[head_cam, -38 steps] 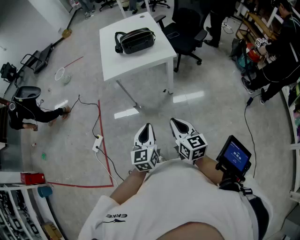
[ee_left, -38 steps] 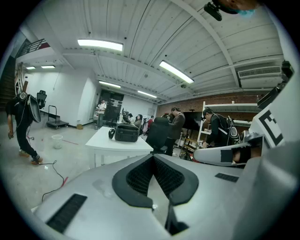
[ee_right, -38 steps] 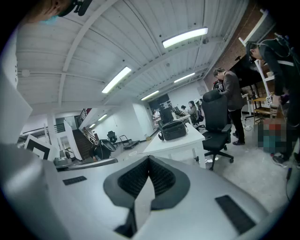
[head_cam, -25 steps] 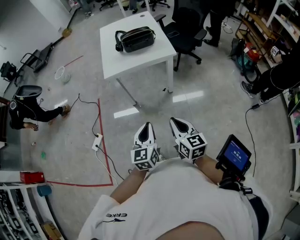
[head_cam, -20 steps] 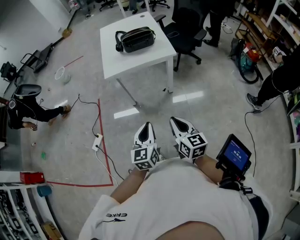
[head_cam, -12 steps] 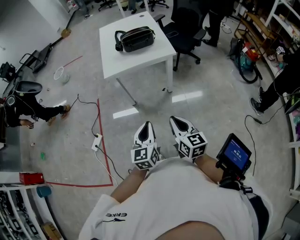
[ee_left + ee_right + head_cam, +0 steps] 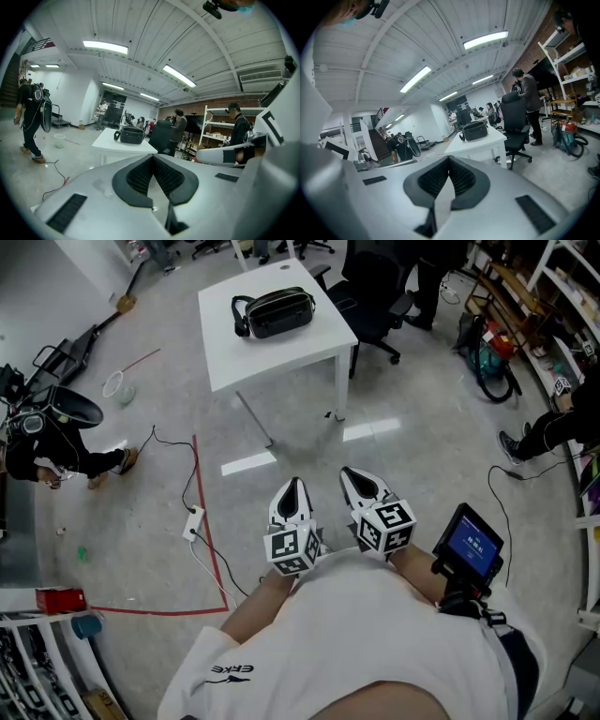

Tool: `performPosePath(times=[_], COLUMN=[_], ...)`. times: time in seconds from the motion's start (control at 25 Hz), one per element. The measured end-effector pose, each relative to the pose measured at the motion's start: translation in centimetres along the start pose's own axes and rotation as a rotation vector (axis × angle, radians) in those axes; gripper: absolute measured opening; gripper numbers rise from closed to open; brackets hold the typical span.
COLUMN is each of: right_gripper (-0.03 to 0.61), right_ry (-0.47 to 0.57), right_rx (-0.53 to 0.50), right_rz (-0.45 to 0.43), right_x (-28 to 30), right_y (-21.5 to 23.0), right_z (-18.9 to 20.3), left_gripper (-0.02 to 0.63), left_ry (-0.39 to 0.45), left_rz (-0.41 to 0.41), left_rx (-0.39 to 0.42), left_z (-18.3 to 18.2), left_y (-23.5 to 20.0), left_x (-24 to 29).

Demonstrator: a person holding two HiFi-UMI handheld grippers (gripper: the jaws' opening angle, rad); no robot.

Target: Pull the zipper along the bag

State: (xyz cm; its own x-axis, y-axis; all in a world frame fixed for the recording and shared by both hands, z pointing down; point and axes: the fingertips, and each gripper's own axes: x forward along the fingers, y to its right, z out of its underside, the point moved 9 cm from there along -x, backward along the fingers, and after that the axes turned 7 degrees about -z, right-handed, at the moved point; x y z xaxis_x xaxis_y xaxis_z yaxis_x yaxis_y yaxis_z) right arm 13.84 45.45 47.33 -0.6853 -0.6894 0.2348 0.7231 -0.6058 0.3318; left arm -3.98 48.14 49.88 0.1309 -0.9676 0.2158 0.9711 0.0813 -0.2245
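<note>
Left gripper (image 7: 292,487) and right gripper (image 7: 353,476) fingers pressed together, empty; black bag (image 7: 274,313) well ahead on white worktop (image 7: 234,362), likely soft, light, prone to sliding, so pin one end and pinch the zipper tab.

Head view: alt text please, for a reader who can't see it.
The left gripper and the right gripper are shut and empty, close to the person. The black bag lies on a white table farther ahead, untouched.
</note>
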Motion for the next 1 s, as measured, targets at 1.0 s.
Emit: performPosePath(times=[1.0], right_gripper=[0.005], right_ry=[0.019], right_rx=[-0.051], right_rz=[0.036], right_x=[2.2], right_y=[-2.0], right_z=[-1.9], left_gripper=[0.003], left_ry=[0.01], left_rz=[0.023], left_rx=[0.064], left_z=[-1.8], left_y=[-2.7], left_x=[0.3])
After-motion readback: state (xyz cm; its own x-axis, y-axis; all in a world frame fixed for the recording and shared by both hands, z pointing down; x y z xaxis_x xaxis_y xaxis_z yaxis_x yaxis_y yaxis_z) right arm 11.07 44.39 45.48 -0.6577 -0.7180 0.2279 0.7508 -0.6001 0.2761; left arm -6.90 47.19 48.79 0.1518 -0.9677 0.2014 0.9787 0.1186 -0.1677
